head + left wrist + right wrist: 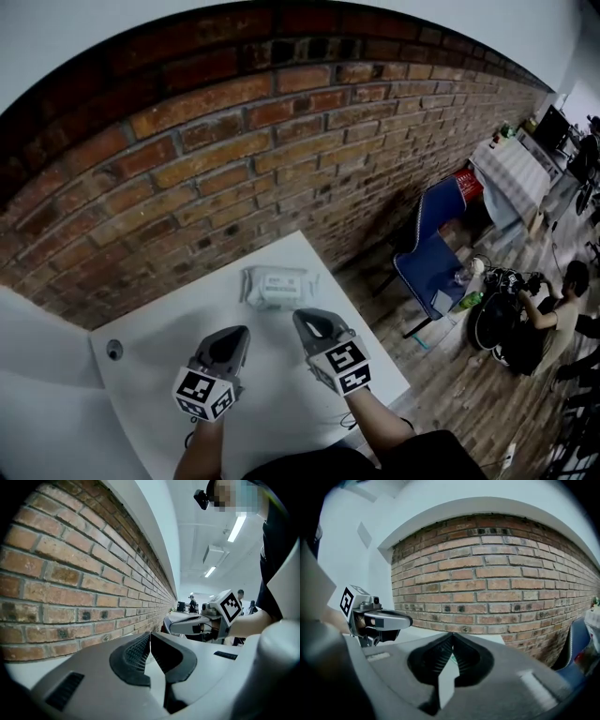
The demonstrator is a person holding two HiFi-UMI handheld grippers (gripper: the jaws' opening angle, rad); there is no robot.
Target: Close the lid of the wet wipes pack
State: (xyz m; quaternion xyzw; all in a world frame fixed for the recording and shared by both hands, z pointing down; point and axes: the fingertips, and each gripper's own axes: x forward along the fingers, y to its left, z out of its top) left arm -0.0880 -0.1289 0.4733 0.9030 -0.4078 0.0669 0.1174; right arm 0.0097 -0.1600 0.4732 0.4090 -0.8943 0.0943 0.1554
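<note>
**Item 1. Left hand-held gripper** (232,343): clenched on nothing, its ribbed pads meeting at the tips. I hold it above the near middle of the bench (272,401), nose aimed at the far side. I judge this a ready stance, not a working one.

**Item 2. Right hand-held gripper** (316,325): also clenched and empty. It sits just right of the left one and slightly farther forward. That makes it the nearer tool to the pack, and probably the one to press with.

**Item 3. Wet wipes pack** (277,286): lies flat on the far part of the bench, beyond both tips and apart from them, with its long side across my view. A pale panel shows on top. I can't tell at this size whether the lid is raised or down.

**Item 4. Room to move:** bare bench surface lies between the tips and the pack, so the approach is unobstructed.
- **Far:** the brick wall (234,169) stands close behind the pack and limits overshoot.
- **Right:** the bench edge is near and drops to the floor, with a blue chair (433,253) beyond it.
- **Left:** a round grommet hole (114,350) sits well apart from the pack.
</note>
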